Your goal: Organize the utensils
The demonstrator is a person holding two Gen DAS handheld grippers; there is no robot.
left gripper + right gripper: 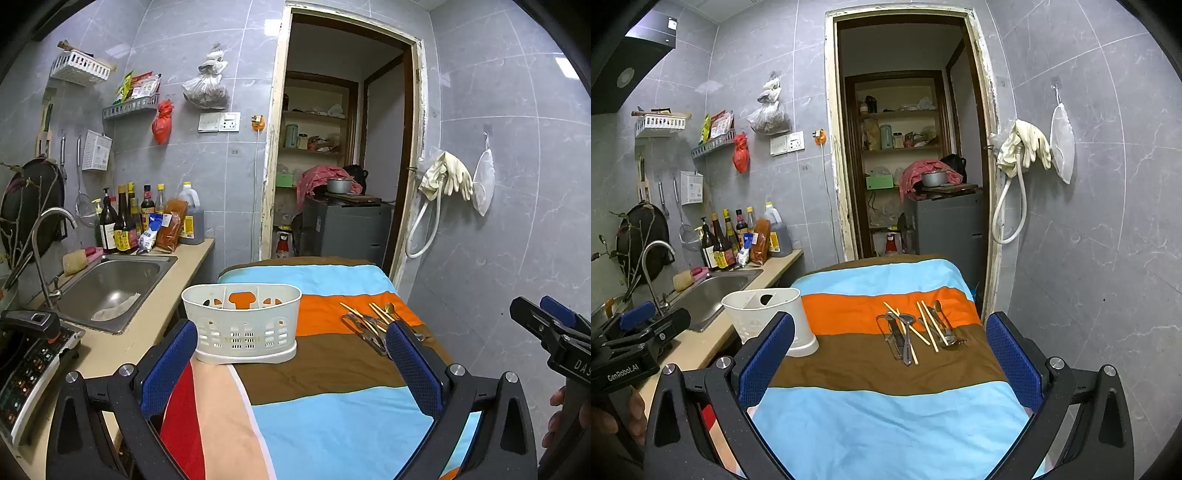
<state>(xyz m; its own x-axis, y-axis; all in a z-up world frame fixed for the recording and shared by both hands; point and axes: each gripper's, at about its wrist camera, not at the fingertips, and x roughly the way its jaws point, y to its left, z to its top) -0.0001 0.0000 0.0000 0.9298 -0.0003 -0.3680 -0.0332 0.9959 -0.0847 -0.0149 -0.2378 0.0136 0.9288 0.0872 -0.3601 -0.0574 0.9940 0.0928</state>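
A white slotted utensil caddy (242, 323) stands on the striped cloth (325, 373) at the table's left side; it also shows in the right wrist view (768, 317). A pile of utensils (916, 330), with spoons, forks and wooden chopsticks, lies on the orange and brown stripes to the right of the caddy; it also shows in the left wrist view (373, 321). My left gripper (291, 362) is open and empty, short of the caddy. My right gripper (890, 358) is open and empty, short of the utensils.
A steel sink (110, 288) with a faucet (44, 251) sits in the counter to the left, sauce bottles (129, 221) behind it. An induction cooker (29, 369) is at near left. A doorway (332, 166) lies beyond the table; the tiled wall (517, 221) is on the right.
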